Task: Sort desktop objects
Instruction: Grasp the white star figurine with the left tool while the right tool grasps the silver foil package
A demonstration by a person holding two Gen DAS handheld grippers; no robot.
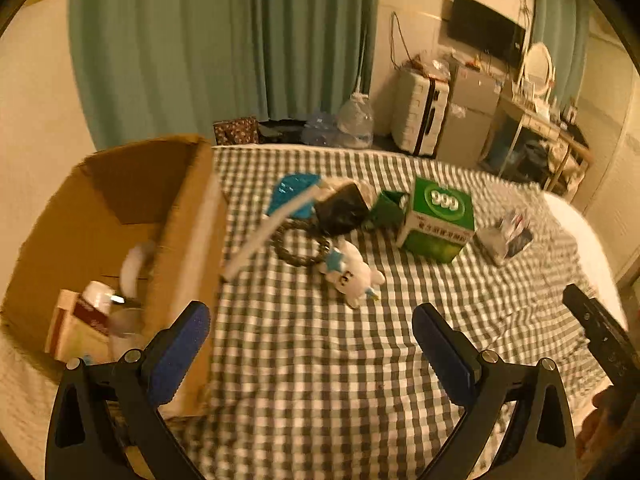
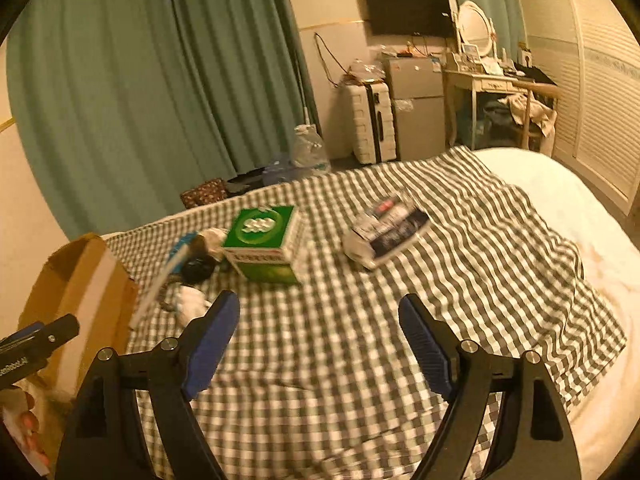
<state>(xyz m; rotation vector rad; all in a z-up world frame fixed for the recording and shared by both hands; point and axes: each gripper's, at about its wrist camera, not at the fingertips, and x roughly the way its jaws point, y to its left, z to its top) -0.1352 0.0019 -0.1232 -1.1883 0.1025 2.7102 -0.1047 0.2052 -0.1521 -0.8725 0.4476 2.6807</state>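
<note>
A green box (image 1: 438, 220) sits mid-cloth (image 1: 320, 360), a plush toy (image 1: 354, 276) and dark clutter just left of it, a crumpled packet (image 2: 386, 226) to its right. The carton (image 1: 120, 240) at the left edge holds a few items. Both grippers — left (image 1: 310, 344), right (image 2: 320, 344) — hover spread wide, holding nothing.

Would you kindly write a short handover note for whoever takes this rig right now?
Left claw: open, empty, above the checked cloth beside the cardboard box.
Right claw: open, empty, over the cloth.
Done: a few items already lie in the box.
Left: green carton, plush toy, rope ring, blue packet, black pouch, dark packet.
</note>
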